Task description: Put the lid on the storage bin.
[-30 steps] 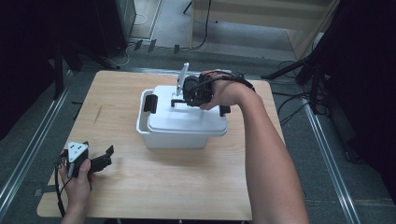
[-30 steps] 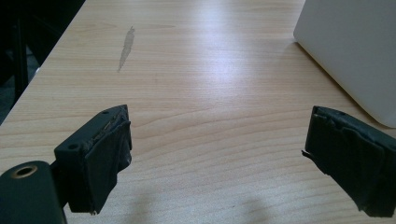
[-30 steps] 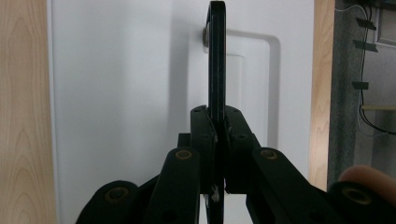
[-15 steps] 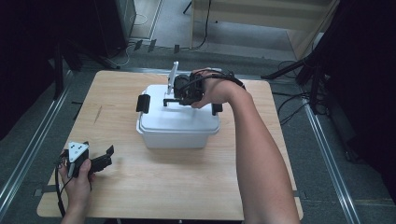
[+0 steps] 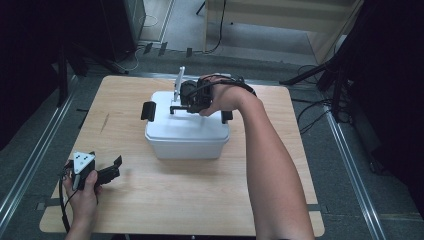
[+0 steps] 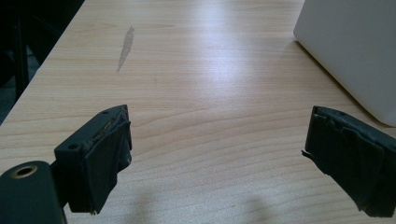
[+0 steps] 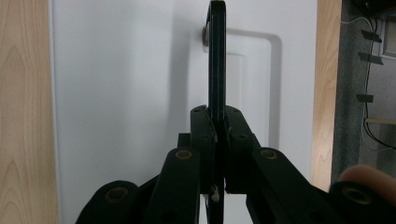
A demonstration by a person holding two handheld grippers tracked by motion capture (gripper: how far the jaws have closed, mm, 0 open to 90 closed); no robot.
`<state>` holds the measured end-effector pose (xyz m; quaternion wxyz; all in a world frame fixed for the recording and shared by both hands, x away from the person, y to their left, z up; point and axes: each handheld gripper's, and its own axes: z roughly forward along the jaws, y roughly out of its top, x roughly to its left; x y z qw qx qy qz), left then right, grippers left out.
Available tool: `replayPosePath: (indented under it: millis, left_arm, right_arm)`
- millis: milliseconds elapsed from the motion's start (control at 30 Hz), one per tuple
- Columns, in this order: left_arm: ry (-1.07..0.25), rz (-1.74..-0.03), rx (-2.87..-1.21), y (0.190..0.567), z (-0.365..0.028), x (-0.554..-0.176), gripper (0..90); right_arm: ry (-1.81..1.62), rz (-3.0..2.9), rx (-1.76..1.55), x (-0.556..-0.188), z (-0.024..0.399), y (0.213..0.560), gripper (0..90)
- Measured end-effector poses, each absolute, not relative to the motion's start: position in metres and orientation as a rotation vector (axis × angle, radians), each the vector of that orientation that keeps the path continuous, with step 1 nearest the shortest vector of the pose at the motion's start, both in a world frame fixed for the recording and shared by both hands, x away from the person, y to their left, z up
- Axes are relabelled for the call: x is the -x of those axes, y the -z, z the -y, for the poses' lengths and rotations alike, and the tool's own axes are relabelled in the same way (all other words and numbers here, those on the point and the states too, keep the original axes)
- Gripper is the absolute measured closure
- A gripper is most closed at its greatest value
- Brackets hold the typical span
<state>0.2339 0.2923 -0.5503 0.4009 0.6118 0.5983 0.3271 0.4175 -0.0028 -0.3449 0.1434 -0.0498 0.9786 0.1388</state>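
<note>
1. While your right gripper [image 5: 186, 104] hangs over the white box [image 5: 186, 135], its jaws are clenched on the black handle [image 7: 216, 60] that stands upright from the box's lid [image 7: 130, 93].
2. Seen from your right gripper view, the handle runs as a thin dark bar straight up from between the pads, its far end meeting a recessed panel in the lid.
3. Your white box sits on the table [image 5: 200, 200] a little beyond the middle, toward the far edge, with a black latch [image 5: 148, 110] on its left end and another at the right end beside your wrist.
4. Your left gripper [image 5: 107, 172] rests low at the near left corner of the table, well apart from the box, and its jaws are released, standing wide with nothing between them.
5. From your left gripper view, bare wood lies between the two pads, a grey smear [image 6: 125, 46] marks the table farther off, and a corner of the box shows at the upper right.
</note>
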Motion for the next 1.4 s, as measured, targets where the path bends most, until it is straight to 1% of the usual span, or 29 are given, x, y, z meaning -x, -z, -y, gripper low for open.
replayPosePath:
  millis: [300, 333, 500, 567, 600, 633, 667, 700, 867, 1400]
  left_arm:
    - [-0.827, -1.512, -1.546, 0.55, -0.292, -0.234, 8.1]
    - [-0.826, -1.512, -1.546, 0.55, -0.292, -0.234, 8.1]
    - [-0.827, -1.513, -1.547, 0.55, -0.292, -0.234, 8.1]
    - [-0.828, -1.514, -1.543, 0.55, -0.292, -0.233, 8.1]
    - [-0.827, -1.514, -1.544, 0.55, -0.292, -0.233, 8.1]
    - [-0.827, -1.514, -1.544, 0.55, -0.292, -0.233, 8.1]
    - [-0.827, -1.514, -1.544, 0.55, -0.292, -0.233, 8.1]
    - [-0.827, -1.514, -1.545, 0.55, -0.292, -0.233, 8.1]
    - [-0.826, -1.513, -1.546, 0.55, -0.292, -0.233, 8.1]
    - [-0.814, -1.525, -1.56, 0.55, -0.292, -0.235, 8.1]
  right_arm:
    - [-0.402, -2.832, 0.147, -0.418, -0.001, 0.349, 84.2]
    - [-0.416, -2.84, 0.148, -0.418, 0.0, 0.349, 80.7]
    - [-0.428, -2.851, 0.1, -0.415, 0.006, 0.346, 55.5]
    - [-0.426, -2.847, 0.07, -0.414, 0.01, 0.344, 42.9]
    - [-0.438, -2.843, 0.085, -0.414, 0.011, 0.343, 39.5]
    - [-0.446, -2.84, 0.069, -0.413, 0.013, 0.342, 31.2]
    - [-0.438, -2.833, 0.03, -0.413, 0.016, 0.341, 20.9]
    - [-0.43, -2.829, 0.003, -0.412, 0.018, 0.341, 14.2]
    - [-0.423, -2.82, -0.048, -0.41, 0.033, 0.338, 0.9]
    - [-0.395, -2.793, -0.171, -0.401, 0.086, 0.339, 0.0]
